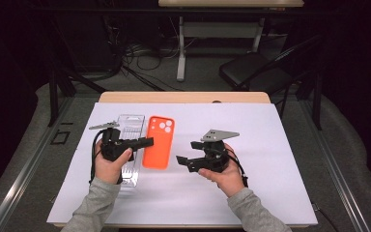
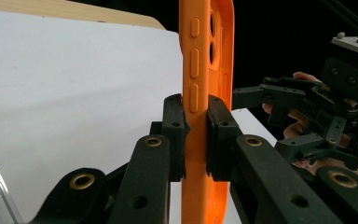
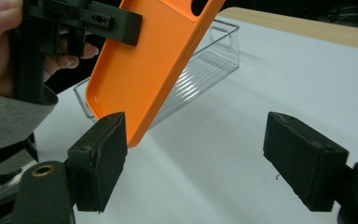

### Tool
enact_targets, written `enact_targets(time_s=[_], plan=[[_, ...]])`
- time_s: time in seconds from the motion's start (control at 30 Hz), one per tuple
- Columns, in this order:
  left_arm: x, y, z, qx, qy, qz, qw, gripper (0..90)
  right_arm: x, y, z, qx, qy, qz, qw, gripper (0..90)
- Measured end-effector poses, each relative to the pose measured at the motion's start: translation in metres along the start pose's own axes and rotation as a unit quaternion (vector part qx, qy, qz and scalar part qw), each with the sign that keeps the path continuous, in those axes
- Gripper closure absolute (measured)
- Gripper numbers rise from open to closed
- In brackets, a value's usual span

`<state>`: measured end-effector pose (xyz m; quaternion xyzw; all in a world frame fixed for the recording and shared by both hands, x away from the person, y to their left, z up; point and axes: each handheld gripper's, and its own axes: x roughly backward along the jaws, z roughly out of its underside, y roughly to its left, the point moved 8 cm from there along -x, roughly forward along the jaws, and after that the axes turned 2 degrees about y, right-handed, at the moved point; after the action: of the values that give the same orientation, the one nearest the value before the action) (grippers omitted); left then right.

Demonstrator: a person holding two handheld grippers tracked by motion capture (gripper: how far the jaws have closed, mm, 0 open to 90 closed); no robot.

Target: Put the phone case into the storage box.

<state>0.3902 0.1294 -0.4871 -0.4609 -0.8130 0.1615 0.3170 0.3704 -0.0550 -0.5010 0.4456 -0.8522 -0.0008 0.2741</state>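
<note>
Orange phone case [image 2: 196, 70], side buttons in left gripper view, clamped by left gripper [image 2: 196, 135]; right gripper [image 3: 193, 161] gapes.

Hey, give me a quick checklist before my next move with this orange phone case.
1. Left gripper clamped on the phone case: ok, pads press both sides of its edge.
2. Right gripper free: ok, jaws wide apart with nothing between the pads.
3. Case lifted off the white sheet: ok, its lower end hangs tilted above it in the right gripper view.
4. Clear tray unobstructed: ok.
5. Which way the case's open side faces: cannot tell.
</note>
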Motion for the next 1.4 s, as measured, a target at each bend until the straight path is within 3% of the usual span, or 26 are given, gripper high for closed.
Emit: enact_targets(time_s=[0.1, 0.5, 0.77, 1.17, 1.4], plan=[[-0.001, -0.001, 0.0, 0.0, 0.0, -0.001, 1.0, 80.9, 0.001, -0.002, 0.0, -0.022, 0.001, -0.021, 0.9995, 19.5], [-0.006, -0.007, 0.003, -0.008, -0.003, 0.002, 1.0, 80.9, 0.004, -0.009, 0.0, -0.041, -0.001, -0.022, 0.9989, 19.8], [-0.013, -0.013, 0.006, -0.01, -0.001, 0.014, 0.9999, 81.0, 0.004, -0.007, 0.001, -0.051, 0.001, -0.035, 0.9981, 24.5], [-0.023, -0.025, 0.013, -0.023, 0.01, 0.025, 0.9994, 81.0, 0.006, -0.009, 0.0, -0.075, -0.014, -0.057, 0.9954, 41.1], [-0.029, -0.031, 0.017, -0.027, 0.014, 0.031, 0.999, 81.0, 0.007, -0.011, 0.0, -0.085, -0.025, -0.06, 0.9943, 43.1]])
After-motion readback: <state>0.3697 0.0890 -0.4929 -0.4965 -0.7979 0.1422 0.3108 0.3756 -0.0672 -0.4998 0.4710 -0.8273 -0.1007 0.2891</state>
